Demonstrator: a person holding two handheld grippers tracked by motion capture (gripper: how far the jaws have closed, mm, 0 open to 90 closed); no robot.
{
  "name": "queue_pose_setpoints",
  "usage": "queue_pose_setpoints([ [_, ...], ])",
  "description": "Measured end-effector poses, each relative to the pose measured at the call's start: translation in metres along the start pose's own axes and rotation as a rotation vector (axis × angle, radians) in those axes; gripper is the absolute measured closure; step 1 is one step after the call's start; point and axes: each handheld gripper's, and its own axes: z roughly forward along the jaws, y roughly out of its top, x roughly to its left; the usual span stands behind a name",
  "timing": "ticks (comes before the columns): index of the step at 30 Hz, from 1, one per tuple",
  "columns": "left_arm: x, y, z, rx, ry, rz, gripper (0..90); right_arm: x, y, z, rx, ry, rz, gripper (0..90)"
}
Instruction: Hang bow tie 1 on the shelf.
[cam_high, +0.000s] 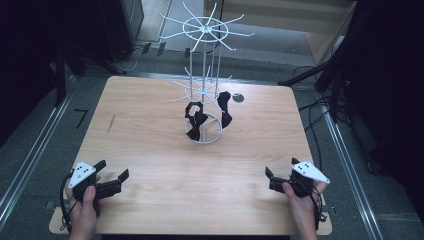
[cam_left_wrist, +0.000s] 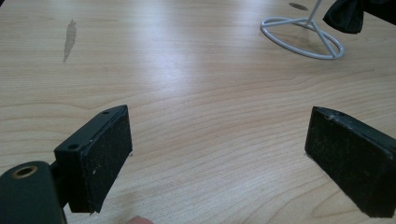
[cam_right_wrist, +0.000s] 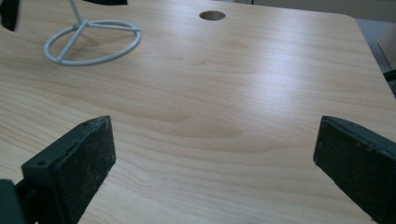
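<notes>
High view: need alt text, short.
A white wire display stand with two black bow ties hung on it rises mid-table on a light wooden table. At the near edge a person holds the left claw and right claw, both open and empty, apart from the stand.

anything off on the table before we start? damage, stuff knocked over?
Nothing knocked over. The white wire rack stands upright mid-table with two black bow ties hanging on its lower hooks. The only blemish is a small dark scuff on the table. The left gripper and right gripper rest open near the front edge.
</notes>
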Motion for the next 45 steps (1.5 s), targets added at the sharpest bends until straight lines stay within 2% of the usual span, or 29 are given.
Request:
queue_pose_setpoints([
  [6, 0.000, 0.000, 0.000, 0.000, 0.003, 0.000, 8.1, -0.021, -0.014, -0.013, 0.006, -0.030, 0.048, 0.0],
  [9, -0.001, 0.000, 0.000, -0.003, 0.003, -0.003, 8.2, -0.030, -0.020, -0.020, 0.011, -0.042, 0.053, 0.0],
  [19, -0.001, 0.000, 0.000, 0.003, 0.006, 0.001, 8.1, -0.053, -0.043, -0.039, 0.000, -0.062, 0.097, 0.0],
  [28, -0.001, 0.000, 0.001, 0.009, 0.003, 0.008, 8.1, -0.053, -0.045, -0.041, -0.031, -0.069, 0.105, 0.0],
  [32, -0.002, 0.000, 0.001, 0.011, 0.008, 0.012, 8.2, -0.053, -0.045, -0.040, -0.028, -0.060, 0.117, 0.0],
  [45, -0.001, 0.001, 0.002, 0.014, 0.003, 0.008, 8.2, -0.053, -0.045, -0.038, -0.016, -0.064, 0.110, 0.0],
])
